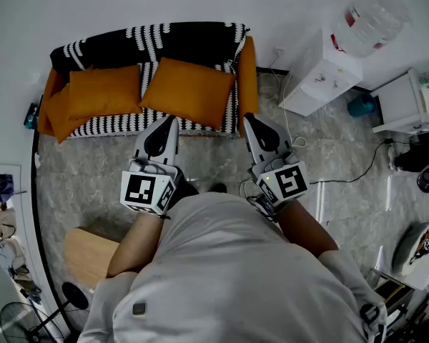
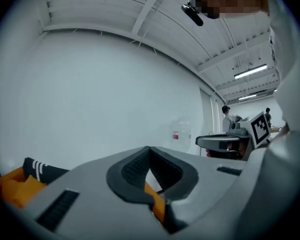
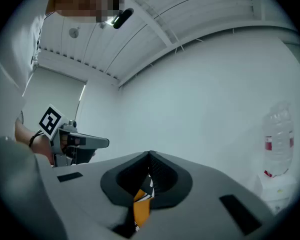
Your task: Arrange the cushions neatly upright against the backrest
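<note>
A sofa [image 1: 186, 40] under a black-and-white patterned cover stands against the wall. Two orange cushions lean on its backrest, one at the left [image 1: 104, 91] and one at the right [image 1: 189, 93]. A third orange piece [image 1: 53, 116] shows at the sofa's far left end. My left gripper [image 1: 173, 118] is held level just in front of the seat edge, shut and empty. To its right, my right gripper [image 1: 247, 117] is near the orange armrest [image 1: 248, 77], also shut with nothing in it. Shut jaw tips fill the left gripper view [image 2: 149, 149] and the right gripper view [image 3: 150, 155].
A white water dispenser [image 1: 322, 73] with a bottle [image 1: 372, 9] stands right of the sofa, with cables on the floor beside it. Further right is a white cabinet [image 1: 407, 102]. A wooden box [image 1: 89, 252] and a fan [image 1: 14, 324] sit at lower left.
</note>
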Action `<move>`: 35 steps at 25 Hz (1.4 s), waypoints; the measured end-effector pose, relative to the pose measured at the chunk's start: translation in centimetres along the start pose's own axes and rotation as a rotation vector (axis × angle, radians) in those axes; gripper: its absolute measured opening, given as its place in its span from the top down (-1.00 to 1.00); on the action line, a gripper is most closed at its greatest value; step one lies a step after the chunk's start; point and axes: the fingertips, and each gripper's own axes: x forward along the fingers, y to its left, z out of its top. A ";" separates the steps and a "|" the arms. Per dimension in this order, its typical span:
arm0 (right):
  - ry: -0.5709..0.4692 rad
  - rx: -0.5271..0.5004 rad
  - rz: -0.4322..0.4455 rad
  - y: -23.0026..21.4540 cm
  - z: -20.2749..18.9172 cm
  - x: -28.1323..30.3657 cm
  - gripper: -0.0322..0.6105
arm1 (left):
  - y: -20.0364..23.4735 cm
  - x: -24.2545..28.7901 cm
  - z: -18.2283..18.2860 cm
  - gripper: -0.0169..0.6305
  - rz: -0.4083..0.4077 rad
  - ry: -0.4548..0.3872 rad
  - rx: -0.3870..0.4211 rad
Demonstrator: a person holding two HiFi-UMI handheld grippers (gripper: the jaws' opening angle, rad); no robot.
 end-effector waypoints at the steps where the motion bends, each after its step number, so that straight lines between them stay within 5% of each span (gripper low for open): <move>1: 0.000 -0.002 0.001 -0.1 0.0 0.2 0.83 | 0.3 0.1 0.0 0.92 0.001 -0.002 0.000; 16: 0.000 -0.013 0.014 2.0 -0.4 5.8 0.82 | 6.6 0.4 -0.5 0.92 -0.023 -0.018 -0.041; 35: 0.054 0.018 -0.088 7.4 -1.5 20.3 0.83 | 23.6 0.1 -0.1 0.92 -0.117 0.002 -0.042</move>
